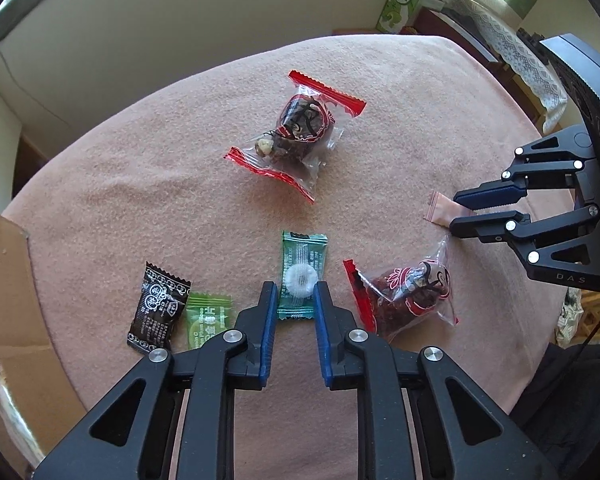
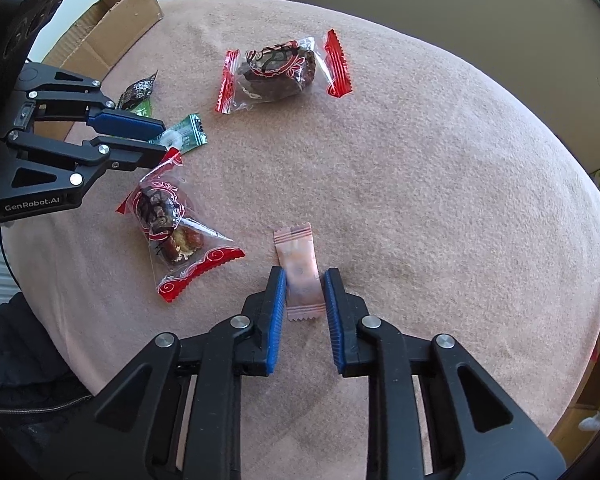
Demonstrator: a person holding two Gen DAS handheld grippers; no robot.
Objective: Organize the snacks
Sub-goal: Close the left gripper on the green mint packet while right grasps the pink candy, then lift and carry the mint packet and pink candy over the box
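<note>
Several wrapped snacks lie on a pink cloth (image 1: 140,184). My left gripper (image 1: 296,292) is open with its fingers either side of a teal mint candy (image 1: 302,276); it also shows in the right wrist view (image 2: 156,140). My right gripper (image 2: 305,280) is open astride a pink candy (image 2: 300,272), also seen in the left wrist view (image 1: 464,210). Two red-edged date packets lie in the middle (image 1: 300,132) and at the near right (image 1: 408,296). A black sachet (image 1: 156,308) and a green plum candy (image 1: 208,320) lie at the left.
A cardboard box (image 1: 4,300) stands at the cloth's left edge, also in the right wrist view (image 2: 112,24). A green snack box (image 1: 404,0) stands beyond the far edge. The cloth drops off at the right and near sides.
</note>
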